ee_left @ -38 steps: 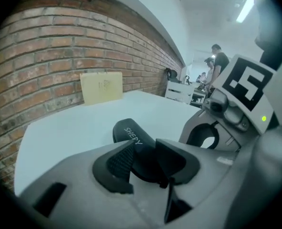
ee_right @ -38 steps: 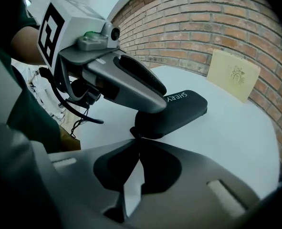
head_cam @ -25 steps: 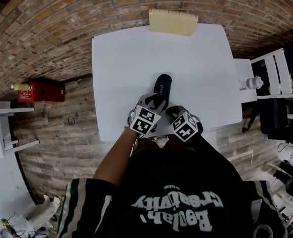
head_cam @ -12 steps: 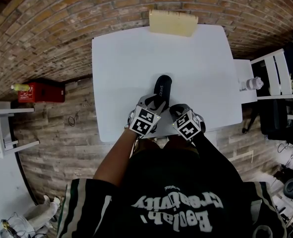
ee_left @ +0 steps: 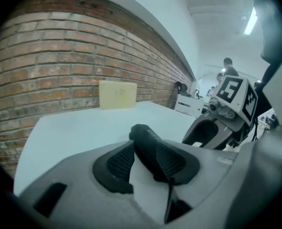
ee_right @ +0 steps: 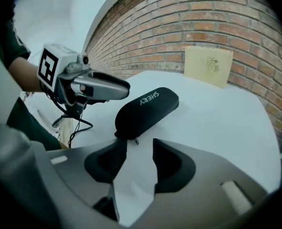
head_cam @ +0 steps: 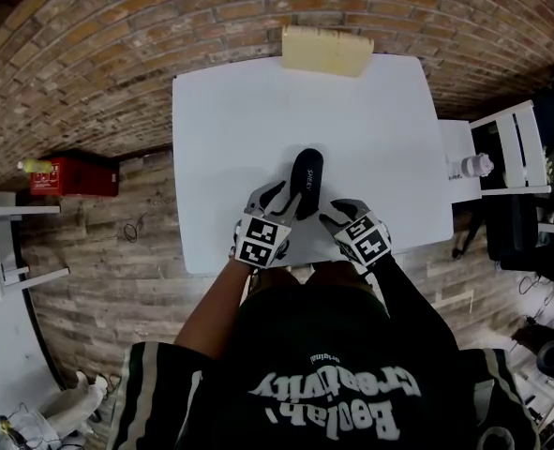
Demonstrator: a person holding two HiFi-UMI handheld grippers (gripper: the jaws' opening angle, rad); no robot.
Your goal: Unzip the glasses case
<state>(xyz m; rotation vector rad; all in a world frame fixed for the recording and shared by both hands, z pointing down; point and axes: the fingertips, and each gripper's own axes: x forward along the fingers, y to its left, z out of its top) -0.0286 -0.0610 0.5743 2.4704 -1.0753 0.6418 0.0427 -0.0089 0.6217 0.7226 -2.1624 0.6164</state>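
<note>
A black case (head_cam: 306, 178) is seen lying on the white surface (head_cam: 230, 129), near its front edge and roughly at mid-width, with its long axis running away from the person. White lettering is carried on its top.

The left hand-held gripper (head_cam: 278, 198) is held at the case's near end, on its left side. In the left gripper view its jaws are seen standing apart, and the case's near end is framed in the gap, close against the right-hand pad (ee_left: 178, 160). White surface shows between the case and the other pad. Whether either pad actually presses on the case cannot be told.

The right hand-held gripper (head_cam: 340, 212) is held just beside the case's near end, on the right. Its jaws are likewise spread, and only bare surface is seen between them. The case lies just ahead of them, with a small zip pull (ee_right: 137, 140) seen hanging at its near tip.

A pale yellow block (head_cam: 325, 49) is set at the far edge of the surface, against the brick wall (head_cam: 117, 54), well apart from the case.
</note>
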